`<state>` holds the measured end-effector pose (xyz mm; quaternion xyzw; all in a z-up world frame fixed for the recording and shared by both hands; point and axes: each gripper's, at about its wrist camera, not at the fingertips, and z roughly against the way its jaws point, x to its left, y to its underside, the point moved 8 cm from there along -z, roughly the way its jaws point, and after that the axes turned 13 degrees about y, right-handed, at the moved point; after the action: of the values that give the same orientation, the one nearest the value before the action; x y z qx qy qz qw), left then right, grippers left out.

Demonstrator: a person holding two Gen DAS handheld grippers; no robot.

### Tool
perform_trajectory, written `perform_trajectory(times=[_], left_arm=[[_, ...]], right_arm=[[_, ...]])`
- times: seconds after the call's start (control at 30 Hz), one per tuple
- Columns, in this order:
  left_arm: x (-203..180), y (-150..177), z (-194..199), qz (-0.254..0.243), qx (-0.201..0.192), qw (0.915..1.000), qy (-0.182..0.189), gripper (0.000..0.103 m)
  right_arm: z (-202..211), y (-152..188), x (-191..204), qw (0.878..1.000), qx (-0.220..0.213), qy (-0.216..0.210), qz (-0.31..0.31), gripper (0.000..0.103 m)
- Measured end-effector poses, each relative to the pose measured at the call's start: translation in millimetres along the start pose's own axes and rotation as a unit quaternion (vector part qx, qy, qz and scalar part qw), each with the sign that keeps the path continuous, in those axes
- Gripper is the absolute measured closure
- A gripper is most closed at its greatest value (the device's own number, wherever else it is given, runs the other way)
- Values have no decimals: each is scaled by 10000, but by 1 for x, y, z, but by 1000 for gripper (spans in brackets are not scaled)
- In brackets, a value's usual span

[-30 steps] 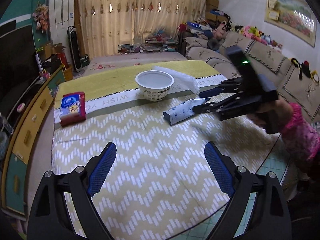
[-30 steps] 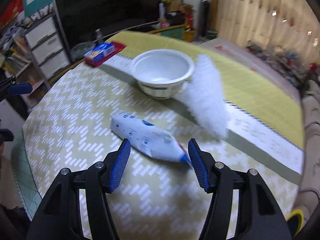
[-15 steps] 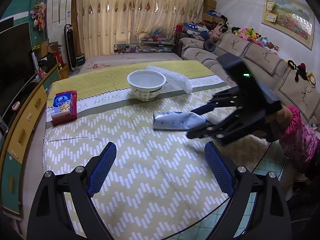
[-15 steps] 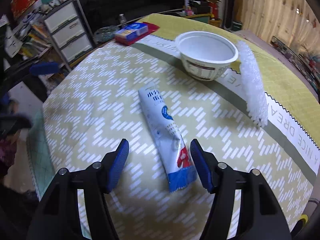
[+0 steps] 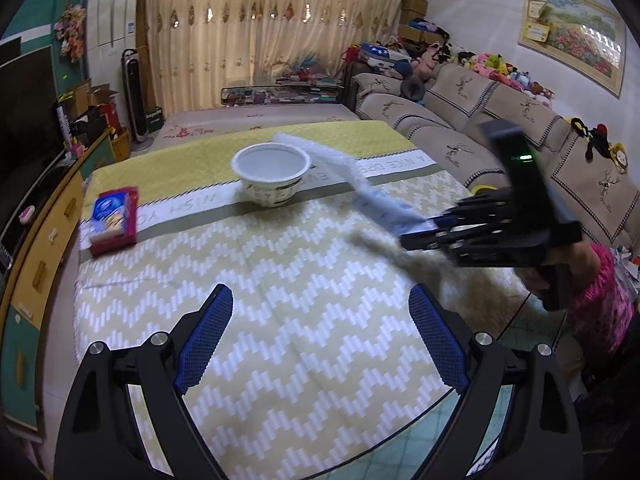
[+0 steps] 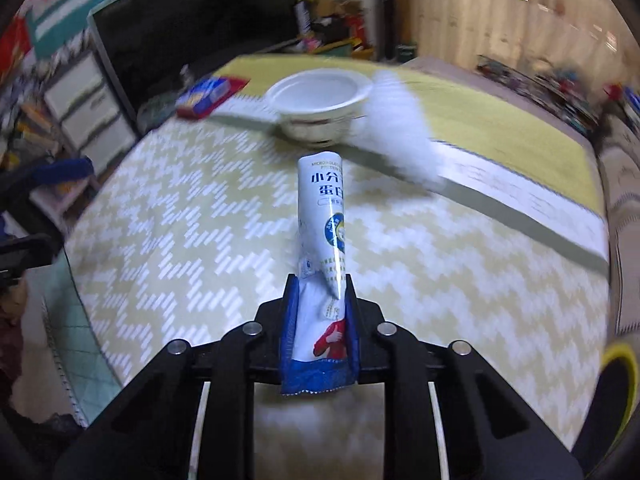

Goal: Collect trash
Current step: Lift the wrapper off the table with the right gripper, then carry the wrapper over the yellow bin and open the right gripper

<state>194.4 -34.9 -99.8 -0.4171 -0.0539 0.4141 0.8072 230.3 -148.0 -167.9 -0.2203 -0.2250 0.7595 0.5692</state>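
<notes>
- right claw [image 6: 319,316], open around the wrapper [image 6: 322,224] half a second earlier, had clamped it and lifted it off the tabletop [image 6: 200,216].
- left claw [image 5: 320,336] hung wide open, empty.
- first trash item secured; bowl [image 5: 271,173] remained.

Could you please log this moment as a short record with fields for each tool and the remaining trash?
right tool: shut on the white-and-blue sachet, lifted off the table
left tool: open, holds nothing
white bowl: upright on the tablecloth
bubble wrap: beside the bowl
red box: near the table's edge
</notes>
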Motion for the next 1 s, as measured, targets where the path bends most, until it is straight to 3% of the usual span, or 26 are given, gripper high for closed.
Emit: perform_trajectory(times=[0.1, 0.17, 0.23, 0.33, 0.43, 0.57, 0.6, 0.63, 0.7, 1.0], left_arm=[[-12, -14, -17, -35, 98, 9999, 84, 15], [-19, -24, -31, -43, 150, 9998, 109, 14], [-26, -36, -48, -2, 184, 9996, 200, 14], [-32, -49, -75, 136, 261, 9993, 232, 15], [-31, -58, -103, 300, 363, 9988, 109, 14], [-27, -64, -136, 520, 533, 9972, -50, 15], [-25, -65, -145, 569, 578, 9966, -106, 15], [-21, -66, -150, 605, 599, 9963, -153, 15], [-17, -70, -161, 685, 616, 9955, -234, 15], [-8, -86, -208, 973, 657, 9920, -455, 15]], right_arm=[[30, 15, -64, 9958, -244, 451, -763, 83], [45, 33, -121, 9856, -290, 985, -1344, 83], [55, 60, -182, 9675, -146, 1587, -1961, 82], [58, 95, -241, 9435, 92, 2325, -2360, 82], [51, 129, -283, 9245, 376, 2649, -2716, 82], [40, 156, -312, 9104, 591, 2888, -2902, 81], [38, 160, -316, 9073, 616, 2975, -2908, 78], [37, 162, -318, 9055, 607, 3015, -2923, 66], [37, 166, -318, 9047, 542, 3046, -2930, 59], [39, 157, -305, 9116, 359, 3051, -2730, 58]])
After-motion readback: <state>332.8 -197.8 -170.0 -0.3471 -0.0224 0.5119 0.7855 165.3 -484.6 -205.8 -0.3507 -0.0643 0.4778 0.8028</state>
